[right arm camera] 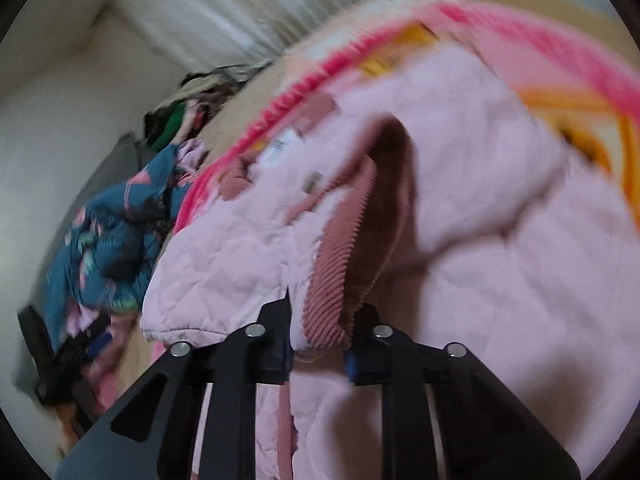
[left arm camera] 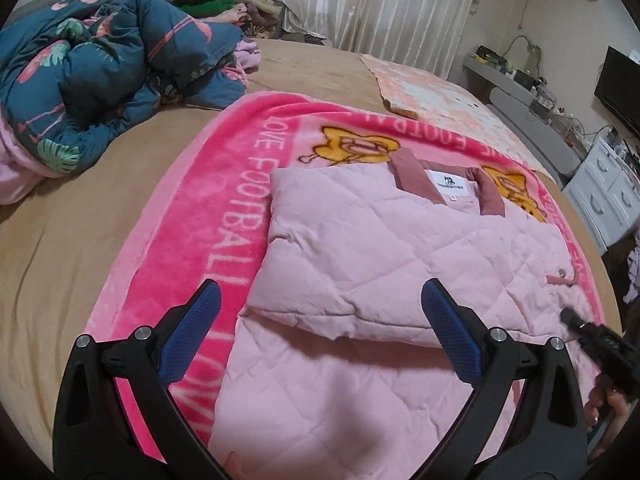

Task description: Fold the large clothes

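Jaws of your right gripper (right arm camera: 318,330) pinch the pale pink quilted jacket's (left arm camera: 360,248) ribbed cuff (right arm camera: 332,280); your left gripper (left arm camera: 320,320) hangs spread above the jacket.

The whole right wrist view is motion-blurred: the white label (right arm camera: 280,146) on the pink quilted jacket (right arm camera: 500,280) is unreadable, and the blanket (right arm camera: 520,40) print is streaked. The right gripper (right arm camera: 320,354) fingertips are buried behind the corduroy cuff (right arm camera: 340,272). In the left wrist view, the blanket lettering (left arm camera: 236,216) is cut by the jacket, and the shelf clutter (left arm camera: 532,76) is too small to identify.
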{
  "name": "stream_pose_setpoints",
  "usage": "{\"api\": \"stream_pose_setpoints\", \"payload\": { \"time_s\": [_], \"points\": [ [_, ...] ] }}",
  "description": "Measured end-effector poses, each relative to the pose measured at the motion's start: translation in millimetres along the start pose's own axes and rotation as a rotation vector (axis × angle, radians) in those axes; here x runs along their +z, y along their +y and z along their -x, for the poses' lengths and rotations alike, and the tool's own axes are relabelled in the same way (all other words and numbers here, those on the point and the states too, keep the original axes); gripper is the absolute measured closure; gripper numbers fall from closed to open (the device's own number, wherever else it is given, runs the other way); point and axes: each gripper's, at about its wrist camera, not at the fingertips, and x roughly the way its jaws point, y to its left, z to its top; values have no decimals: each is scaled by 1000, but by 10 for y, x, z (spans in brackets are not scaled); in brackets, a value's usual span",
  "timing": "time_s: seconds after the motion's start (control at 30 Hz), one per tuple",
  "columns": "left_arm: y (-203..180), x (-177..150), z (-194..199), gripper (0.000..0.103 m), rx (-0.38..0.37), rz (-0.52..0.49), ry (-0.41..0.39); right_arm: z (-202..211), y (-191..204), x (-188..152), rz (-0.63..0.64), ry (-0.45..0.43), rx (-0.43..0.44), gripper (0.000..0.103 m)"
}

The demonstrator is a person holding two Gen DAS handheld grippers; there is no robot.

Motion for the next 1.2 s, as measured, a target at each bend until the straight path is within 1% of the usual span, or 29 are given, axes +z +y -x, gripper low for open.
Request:
{"api": "stream_pose_setpoints", "payload": {
  "time_s": [0.03, 0.1, 0.17, 0.2, 0.27, 0.37, 0.43, 0.57, 0.6, 0.67, 0.7, 0.73, 0.77, 0.8, 0.87, 0.9, 0.97, 1.03, 1.13, 1.2],
  "points": [
    [-2, 20, -22, 9, -7, 9, 0, 41, 95, 85, 59, -19, -11, 88],
    [-17, 72, -82, 9, -24, 29, 10, 199, 357, 356, 220, -94, -29, 88],
    [-45, 121, -136, 9, -24, 39, 12, 303, 498, 568, 320, -148, -29, 88],
    [-78, 152, -165, 9, -23, 40, 11, 322, 524, 659, 347, -163, -32, 88],
    [-156, 199, -219, 9, -25, 30, 12, 256, 462, 804, 369, -161, -42, 88],
    [-336, 243, -344, 9, -42, -1, 34, 48, 201, 881, 320, -104, -61, 88],
    [-436, 252, -404, 9, -41, -27, 40, -58, 7, 829, 279, -62, -80, 88],
    [-599, 263, -555, 9, -45, -64, 63, -171, -230, 628, 242, -29, -106, 86],
    [-631, 261, -593, 9, -43, -71, 71, -221, -279, 579, 233, -9, -120, 84],
    [-708, 247, -689, 9, -49, -86, 93, -291, -321, 492, 210, 22, -146, 76],
    [-725, 244, -725, 9, -52, -89, 102, -299, -368, 474, 195, 34, -165, 68],
    [-741, 232, -763, 9, -58, -92, 113, -297, -385, 456, 187, 38, -178, 57],
    [-760, 220, -799, 9, -62, -95, 122, -264, -406, 453, 172, 33, -205, 51],
    [-780, 196, -863, 9, -59, -102, 138, -190, -420, 458, 158, 5, -227, 46],
    [-815, 139, -971, 9, -39, -121, 175, -57, -382, 489, 164, -52, -257, 44],
    [-826, 101, -1028, 9, -32, -130, 194, -12, -360, 502, 175, -71, -271, 42],
    [-824, 51, -1106, 9, -25, -137, 210, 46, -243, 543, 223, -98, -286, 37],
    [-796, -7, -1181, 8, -27, -134, 216, 12, -86, 578, 280, -96, -273, 31],
    [-749, -61, -1224, 8, -40, -125, 209, -133, 152, 595, 347, -60, -260, 24],
    [-726, -76, -1234, 8, -46, -116, 207, -251, 300, 600, 390, -43, -251, 23]
  ]
}}
